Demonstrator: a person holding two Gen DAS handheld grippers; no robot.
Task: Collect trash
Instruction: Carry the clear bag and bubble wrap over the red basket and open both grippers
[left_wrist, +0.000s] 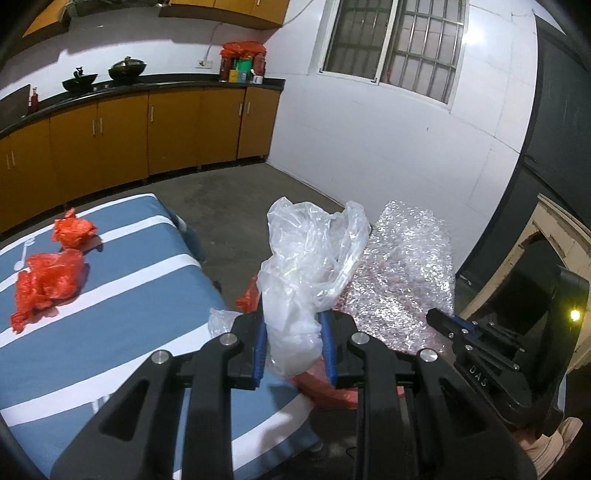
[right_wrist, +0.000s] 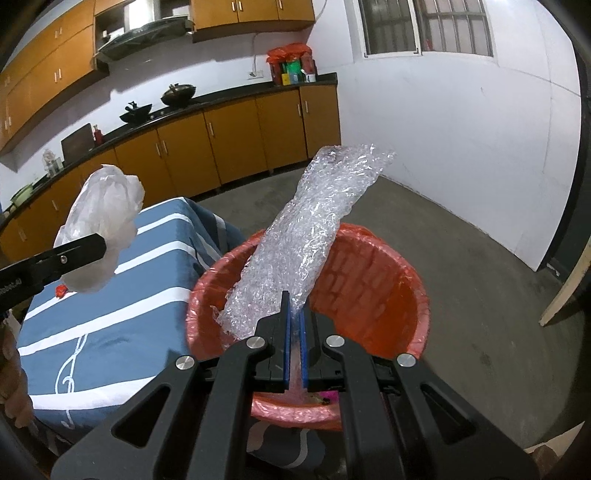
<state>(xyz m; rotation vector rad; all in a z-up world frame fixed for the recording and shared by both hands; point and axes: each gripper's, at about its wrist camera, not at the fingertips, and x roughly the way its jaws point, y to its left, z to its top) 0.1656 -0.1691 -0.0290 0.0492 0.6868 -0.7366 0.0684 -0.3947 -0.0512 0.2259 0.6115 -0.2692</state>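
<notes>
Left gripper (left_wrist: 294, 343) raised level over bench (left_wrist: 122, 295) corner, jaws pinching clear plastic bag (left_wrist: 310, 266), bag bunched upward between blue pads. Right gripper (right_wrist: 294, 332) tilted down above red-lined trash bin (right_wrist: 373, 280), jaws nearly closed on bubble wrap (right_wrist: 310, 229), strip standing up over bin mouth. Two crumpled red bags (left_wrist: 51, 277) lie on bench's striped blue cloth. Bin bottom hidden behind gripper; contents hard to make out.

The left gripper (left_wrist: 295, 343) clamps its blue-padded fingers (left_wrist: 259, 345) on a crumpled clear plastic bag (left_wrist: 310, 266) — held up in the air. The right gripper (right_wrist: 294, 345), just beside it, pinches a strip of shiny bubble wrap (right_wrist: 310, 229), jaws nearly together.
</notes>
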